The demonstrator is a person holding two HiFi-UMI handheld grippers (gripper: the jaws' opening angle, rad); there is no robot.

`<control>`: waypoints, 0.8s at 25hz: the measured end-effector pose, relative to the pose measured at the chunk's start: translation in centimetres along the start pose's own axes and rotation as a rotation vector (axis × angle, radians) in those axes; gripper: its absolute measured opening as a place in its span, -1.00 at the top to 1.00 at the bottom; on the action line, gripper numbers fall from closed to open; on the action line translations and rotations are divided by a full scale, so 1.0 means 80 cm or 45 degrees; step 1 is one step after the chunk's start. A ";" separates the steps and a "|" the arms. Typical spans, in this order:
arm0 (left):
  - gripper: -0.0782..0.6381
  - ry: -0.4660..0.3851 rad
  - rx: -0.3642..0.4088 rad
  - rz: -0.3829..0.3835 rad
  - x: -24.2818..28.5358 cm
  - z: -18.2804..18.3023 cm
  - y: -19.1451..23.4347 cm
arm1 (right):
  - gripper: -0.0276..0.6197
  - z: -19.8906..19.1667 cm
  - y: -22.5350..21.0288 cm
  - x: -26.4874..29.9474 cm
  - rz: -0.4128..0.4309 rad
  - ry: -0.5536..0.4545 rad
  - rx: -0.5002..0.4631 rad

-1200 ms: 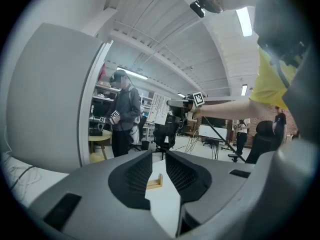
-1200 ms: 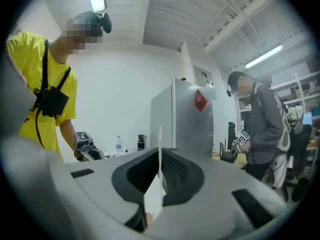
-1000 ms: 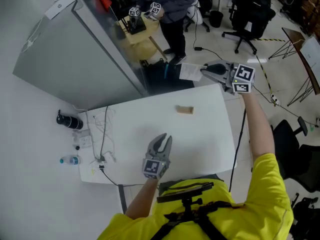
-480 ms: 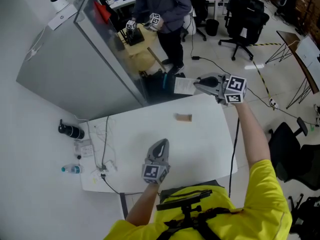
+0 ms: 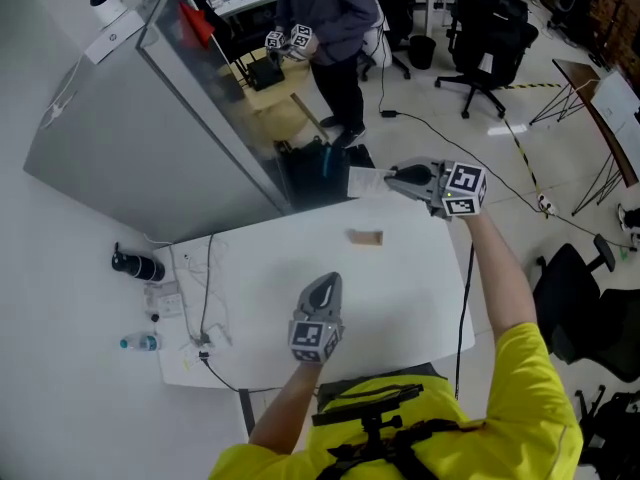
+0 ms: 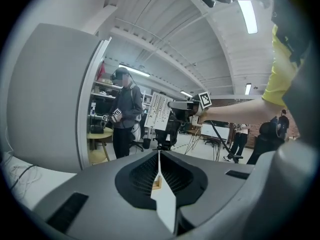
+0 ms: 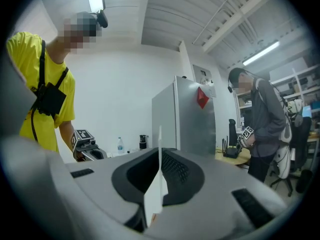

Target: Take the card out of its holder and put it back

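A small wooden card holder (image 5: 366,236) lies on the white table (image 5: 420,298), towards its far side, with nothing in its slot. My right gripper (image 5: 392,179) hovers beyond the table's far edge, shut on a white card (image 5: 364,181). In the right gripper view the card (image 7: 159,181) stands edge-on between the jaws. My left gripper (image 5: 327,280) hangs over the near middle of the table, shut and holding nothing, pointing towards the holder. From the left gripper view my right gripper (image 6: 181,105) shows ahead, raised.
A tall grey cabinet (image 5: 130,138) stands behind the table's left. A black flask (image 5: 135,265), a water bottle (image 5: 140,343) and loose cables (image 5: 205,278) lie at the table's left end. A person (image 5: 325,18) with grippers stands behind; office chairs (image 5: 490,28) fill the back right.
My left gripper's jaws have gone from open to shut. My right gripper has carried the card left and nearer, towards the table's far edge.
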State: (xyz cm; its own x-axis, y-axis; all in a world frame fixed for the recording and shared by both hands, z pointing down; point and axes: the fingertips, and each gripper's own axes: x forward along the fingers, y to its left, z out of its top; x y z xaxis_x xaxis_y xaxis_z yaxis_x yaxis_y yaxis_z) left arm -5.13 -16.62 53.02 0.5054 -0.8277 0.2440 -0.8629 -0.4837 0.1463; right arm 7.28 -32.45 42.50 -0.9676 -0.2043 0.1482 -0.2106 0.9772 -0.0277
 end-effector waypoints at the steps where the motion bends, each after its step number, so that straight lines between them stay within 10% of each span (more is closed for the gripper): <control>1: 0.73 0.010 -0.002 -0.006 0.003 -0.003 0.000 | 0.85 -0.010 -0.001 0.003 -0.001 0.007 0.010; 20: 0.73 0.186 -0.105 -0.043 0.079 -0.096 0.015 | 0.85 -0.268 -0.011 0.059 0.030 0.120 0.268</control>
State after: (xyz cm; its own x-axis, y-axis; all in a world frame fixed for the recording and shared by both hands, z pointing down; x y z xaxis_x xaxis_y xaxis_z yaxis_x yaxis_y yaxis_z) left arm -2.94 -20.23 62.09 0.5347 -0.7581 0.3734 -0.8451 -0.4809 0.2337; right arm 5.91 -33.05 64.40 -0.9576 -0.1653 0.2361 -0.2216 0.9461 -0.2362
